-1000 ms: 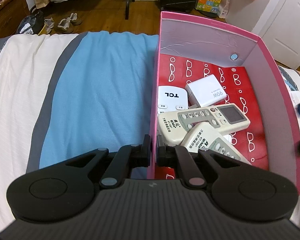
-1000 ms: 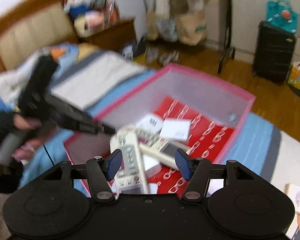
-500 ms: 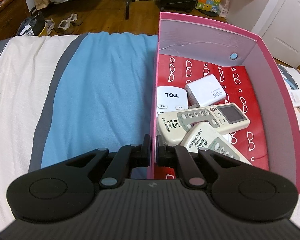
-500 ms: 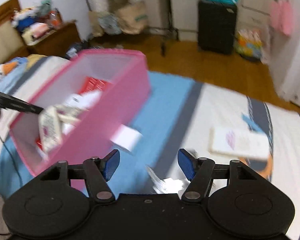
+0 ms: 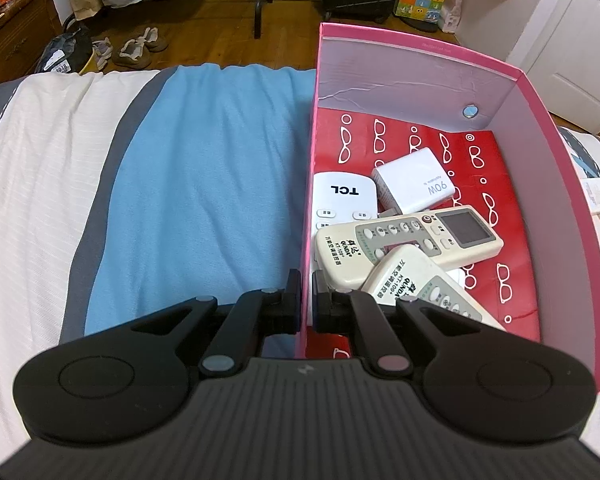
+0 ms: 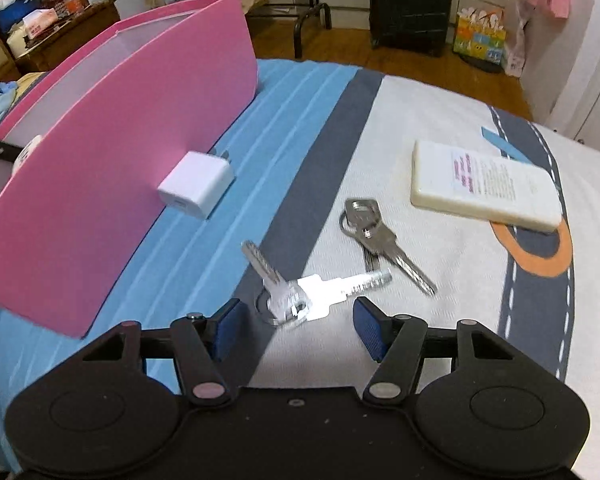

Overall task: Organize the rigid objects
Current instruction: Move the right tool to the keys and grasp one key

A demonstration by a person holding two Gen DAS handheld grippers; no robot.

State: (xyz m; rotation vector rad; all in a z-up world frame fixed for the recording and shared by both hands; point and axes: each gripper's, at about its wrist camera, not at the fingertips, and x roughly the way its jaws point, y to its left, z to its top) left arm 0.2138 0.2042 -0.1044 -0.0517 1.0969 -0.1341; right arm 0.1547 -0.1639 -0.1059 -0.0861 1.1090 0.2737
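Note:
My left gripper (image 5: 307, 294) is shut on the near left wall of the pink box (image 5: 309, 184). Inside lie two cream remotes (image 5: 408, 240), a white TCL remote (image 5: 342, 196) and a white 90W charger (image 5: 414, 185). My right gripper (image 6: 296, 320) is open and empty, low over the bed. A shiny key bunch (image 6: 300, 292) lies just ahead between its fingers. A second key pair (image 6: 380, 236), a white charger cube (image 6: 196, 184) against the pink box's outer wall (image 6: 112, 152), and a cream remote (image 6: 486, 184) lie farther out.
The bed has a blue, grey and white striped cover (image 5: 204, 184). Beyond the bed's far edge are a wooden floor with shoes (image 5: 136, 48), paper bags, a black suitcase (image 6: 412, 0) and a wooden nightstand (image 6: 52, 36).
My right gripper has swung away from above the box to the bed on its right and come down toward the keys. My left gripper and the box have stayed still.

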